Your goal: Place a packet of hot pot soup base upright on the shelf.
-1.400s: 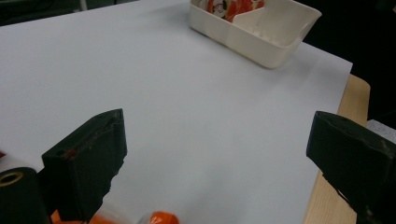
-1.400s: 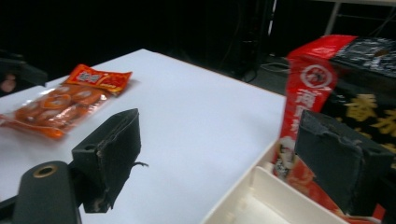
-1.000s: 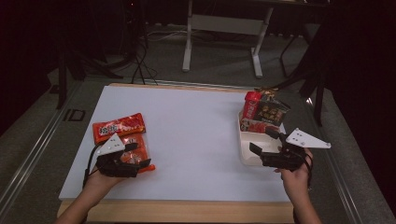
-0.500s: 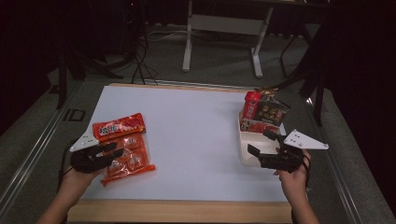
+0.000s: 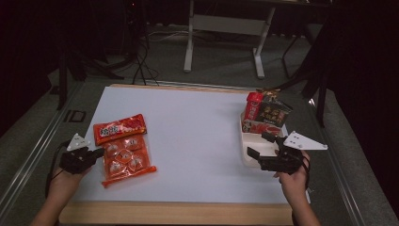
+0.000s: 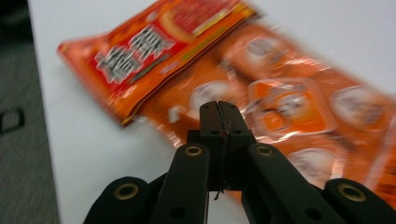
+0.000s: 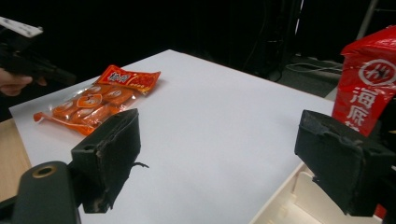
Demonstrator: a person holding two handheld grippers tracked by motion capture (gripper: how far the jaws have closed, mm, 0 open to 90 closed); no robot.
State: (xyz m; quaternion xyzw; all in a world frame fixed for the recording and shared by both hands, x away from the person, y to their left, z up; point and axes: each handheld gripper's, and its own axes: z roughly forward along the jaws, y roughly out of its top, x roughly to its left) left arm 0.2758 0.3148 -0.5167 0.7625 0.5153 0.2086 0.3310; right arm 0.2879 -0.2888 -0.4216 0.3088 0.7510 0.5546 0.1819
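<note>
Left gripper (image 5: 96, 153): at the near left edge of the worktop (image 5: 197, 141), fingers (image 6: 219, 122) pressed together with nothing between them; they have just been closing, tips aimed at the snack pack.
Right gripper (image 5: 256, 148): near right, held over the near end of the white tray (image 5: 249, 157), fingers (image 7: 112, 154) spread wide, nothing between them.
Snack pack (image 5: 124, 153): orange, clear-fronted, rows of small wrapped pieces inside; flat on the worktop just beside the left gripper's tips, its red header (image 5: 120, 128) on the far end. Whether the tips touch its edge I cannot tell.
White tray: right side of the worktop, well apart from the snack pack.
Red pouch (image 5: 254, 106): standing upright in the tray's far end.
Dark packet (image 5: 275, 113): leaning just beside the red pouch, also in the far end.
Beyond the worktop: grey floor, a white stand's legs (image 5: 223, 42).
</note>
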